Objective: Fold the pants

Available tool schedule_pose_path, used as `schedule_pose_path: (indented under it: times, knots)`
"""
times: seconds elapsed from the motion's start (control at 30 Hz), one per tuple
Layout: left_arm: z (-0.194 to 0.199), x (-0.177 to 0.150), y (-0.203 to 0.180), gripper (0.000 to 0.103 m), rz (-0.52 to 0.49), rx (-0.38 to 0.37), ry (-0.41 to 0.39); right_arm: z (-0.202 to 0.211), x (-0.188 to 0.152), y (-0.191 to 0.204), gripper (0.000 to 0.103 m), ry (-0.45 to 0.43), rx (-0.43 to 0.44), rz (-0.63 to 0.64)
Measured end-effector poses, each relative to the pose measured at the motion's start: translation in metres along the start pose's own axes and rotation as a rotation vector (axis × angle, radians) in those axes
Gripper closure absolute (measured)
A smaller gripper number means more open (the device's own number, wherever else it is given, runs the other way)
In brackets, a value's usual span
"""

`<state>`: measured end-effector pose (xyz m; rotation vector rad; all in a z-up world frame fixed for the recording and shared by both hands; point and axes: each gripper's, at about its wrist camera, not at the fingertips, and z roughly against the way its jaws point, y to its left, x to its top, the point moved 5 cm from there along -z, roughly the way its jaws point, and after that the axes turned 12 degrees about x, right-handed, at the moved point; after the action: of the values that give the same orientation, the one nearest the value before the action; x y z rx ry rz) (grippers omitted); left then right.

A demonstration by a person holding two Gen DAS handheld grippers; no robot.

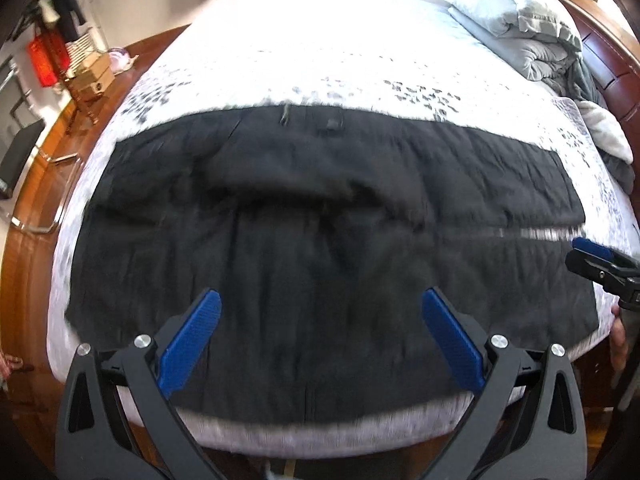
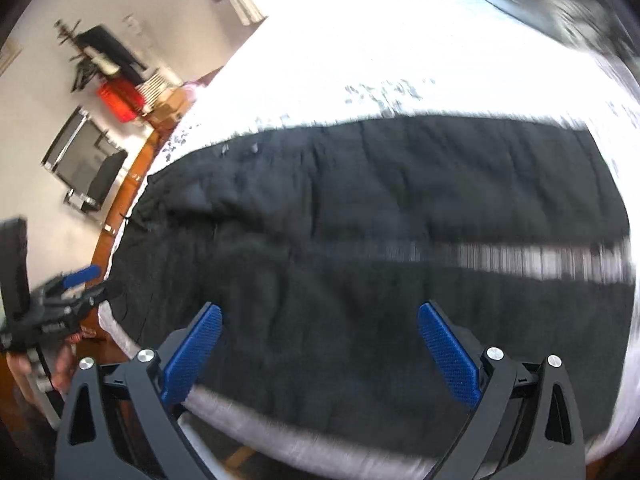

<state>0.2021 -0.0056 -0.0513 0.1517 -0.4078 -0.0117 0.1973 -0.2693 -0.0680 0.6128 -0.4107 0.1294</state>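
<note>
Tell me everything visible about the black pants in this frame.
The pants are black, of a soft, slightly wrinkled fabric, and lie spread flat across the near part of the bed, waist end toward the left and legs running right. The two legs lie side by side with a thin strip of bedspread showing between them on the right. A rumpled fold sits near the crotch. Neither gripper touches them: the left gripper and right gripper both hover open above the near leg.

**Pants spread across the bed**

Black pants [image 1: 320, 216] lie flat across the white bed [image 1: 320, 60], legs side by side. The left gripper [image 1: 320, 320] hovers above them, fingers [image 1: 192, 336] wide apart. The right gripper [image 1: 592, 260] shows at the right edge. Grey pillows [image 1: 516, 20] sit far right.
</note>
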Motion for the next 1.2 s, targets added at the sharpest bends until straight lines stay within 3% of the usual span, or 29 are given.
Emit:
schedule_pose_path:
  times: [0.1,0.2,0.33,0.4,0.6,0.8,0.97,1.03,1.07,1.13,1.17,1.2]
  knots:
    - [-0.037,0.065,-0.018,0.003,-0.038,-0.026,0.055,-0.028,0.065,-0.022,0.004,0.064,0.073,0.049]
    - [-0.072,0.113,-0.038,0.003,-0.089,-0.036,0.094,-0.057,0.109,-0.036,0.004,0.139,0.135,0.104]
    - [-0.132,0.17,-0.073,0.003,-0.203,-0.104,0.156,-0.105,0.159,-0.065,0.004,0.236,0.114,0.164]
    - [-0.153,0.189,-0.084,0.003,-0.253,-0.142,0.151,-0.123,0.173,-0.076,0.004,0.274,0.135,0.176]
    - [-0.192,0.214,-0.109,0.003,-0.443,-0.287,0.105,-0.166,0.191,-0.092,0.004,0.417,0.19,0.301]
    - [-0.215,0.217,-0.128,0.003,-0.62,-0.328,0.049,-0.197,0.196,-0.1,0.004,0.504,0.168,0.393]
    - [-0.229,0.219,-0.139,0.003,-0.679,-0.336,0.057,-0.223,0.193,-0.102,0.003,0.555,0.127,0.449]
    - [-0.229,0.22,-0.141,0.003,-0.683,-0.346,0.05,-0.223,0.186,-0.098,0.011,0.545,0.109,0.513]
    - [-0.228,0.222,-0.142,0.003,-0.68,-0.36,0.049,-0.222,0.183,-0.096,0.022,0.542,0.109,0.525]
    - [-0.225,0.224,-0.144,0.003,-0.67,-0.386,0.055,-0.217,0.182,-0.095,0.043,0.519,0.109,0.521]
    - [-0.223,0.224,-0.144,0.003,-0.667,-0.392,0.057,-0.213,0.18,-0.094,0.064,0.509,0.107,0.535]
    - [-0.222,0.224,-0.145,0.003,-0.666,-0.398,0.061,-0.208,0.179,-0.093,0.079,0.498,0.101,0.556]
